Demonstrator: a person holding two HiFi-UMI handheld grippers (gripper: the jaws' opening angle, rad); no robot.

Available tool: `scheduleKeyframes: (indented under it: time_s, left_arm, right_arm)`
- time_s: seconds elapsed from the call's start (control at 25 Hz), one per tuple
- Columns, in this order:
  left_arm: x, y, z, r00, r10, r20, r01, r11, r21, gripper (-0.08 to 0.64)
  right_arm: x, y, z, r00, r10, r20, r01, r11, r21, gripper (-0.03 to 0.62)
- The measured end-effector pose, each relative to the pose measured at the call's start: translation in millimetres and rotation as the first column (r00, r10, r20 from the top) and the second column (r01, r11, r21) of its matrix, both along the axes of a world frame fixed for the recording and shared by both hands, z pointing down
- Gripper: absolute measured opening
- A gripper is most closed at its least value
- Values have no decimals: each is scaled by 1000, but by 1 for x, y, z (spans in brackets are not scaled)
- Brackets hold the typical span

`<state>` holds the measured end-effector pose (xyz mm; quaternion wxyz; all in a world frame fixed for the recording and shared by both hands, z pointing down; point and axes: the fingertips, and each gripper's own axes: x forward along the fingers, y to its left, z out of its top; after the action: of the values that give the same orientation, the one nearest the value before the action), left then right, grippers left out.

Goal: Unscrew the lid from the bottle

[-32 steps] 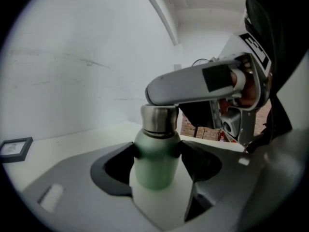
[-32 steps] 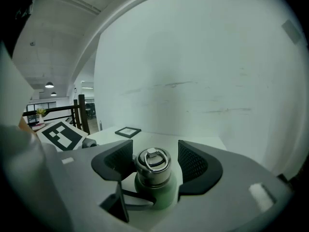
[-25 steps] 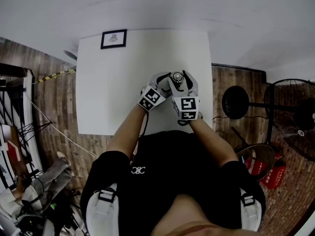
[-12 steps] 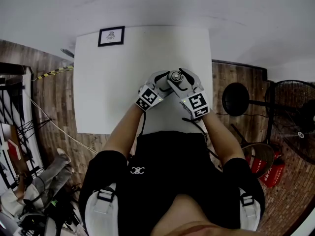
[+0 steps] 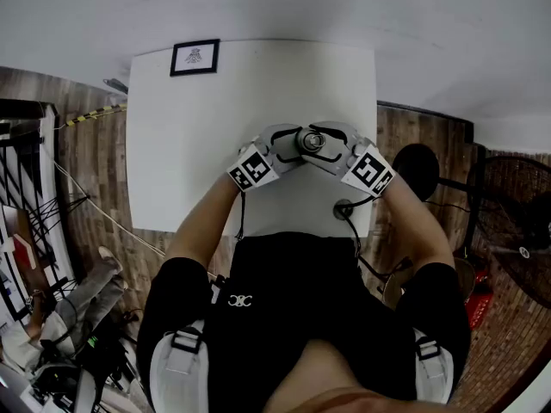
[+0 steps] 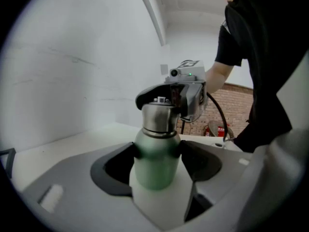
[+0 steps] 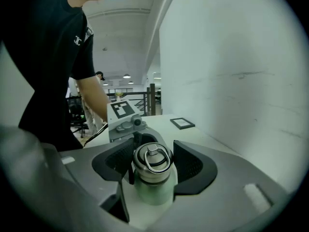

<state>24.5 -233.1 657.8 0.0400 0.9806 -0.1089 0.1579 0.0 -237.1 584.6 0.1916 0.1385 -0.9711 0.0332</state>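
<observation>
A green metal bottle (image 6: 155, 161) with a silver lid (image 6: 157, 115) stands on the white table (image 5: 189, 127), near its front right. My left gripper (image 6: 157, 157) is shut on the bottle's green body, its black pads (image 6: 198, 161) pressed to both sides. In the right gripper view the lid (image 7: 150, 159), topped by a ring handle, sits between the jaws of my right gripper (image 7: 152, 162), which is shut on it. In the head view both grippers meet at the bottle (image 5: 312, 139): the left gripper (image 5: 295, 143) from the left, the right gripper (image 5: 327, 142) from the right.
A small black-framed card (image 5: 195, 58) lies at the table's far left corner. A cable runs down to a round fitting (image 5: 344, 207) at the table's front edge. A floor fan (image 5: 516, 222) stands to the right, off the table.
My right gripper has swung counterclockwise round the lid, its marker cube going from the front to the right of the bottle. The left gripper shifted slightly left, still on the bottle.
</observation>
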Motion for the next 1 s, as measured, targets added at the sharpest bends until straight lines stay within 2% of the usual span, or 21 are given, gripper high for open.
scheduleKeyframes:
  time_s: [0.2, 0.32, 0.44, 0.6, 0.76, 0.88, 1.0]
  left_arm:
    - [4, 2, 0, 989, 144, 39, -144, 990, -11, 359]
    - [7, 2, -3, 978, 200, 53, -199, 980, -15, 359]
    - [7, 4, -4, 976, 210, 57, -210, 978, -17, 359]
    - [7, 4, -2, 977, 203, 64, -202, 979, -18, 360]
    - [6, 3, -1, 982, 175, 72, -174, 985, -21, 362]
    - [3, 4, -1, 988, 121, 91, -121, 993, -8, 368]
    - [1, 3, -1, 992, 49, 115, -52, 999, 18, 376]
  right_arm:
    - [0, 6, -1, 978, -203, -42, 203, 979, -20, 262]
    - [3, 7, -3, 967, -248, -56, 247, 969, -26, 262]
    - [3, 8, -4, 967, -247, -60, 245, 969, -28, 262]
    - [4, 7, -6, 982, -187, -9, 186, 982, -26, 262]
    - [8, 6, -35, 992, -100, 76, 101, 995, -12, 261]
    - [19, 6, -53, 993, 10, 115, -13, 1000, 18, 261]
    - [36, 1, -64, 973, 170, 154, -180, 982, 53, 261]
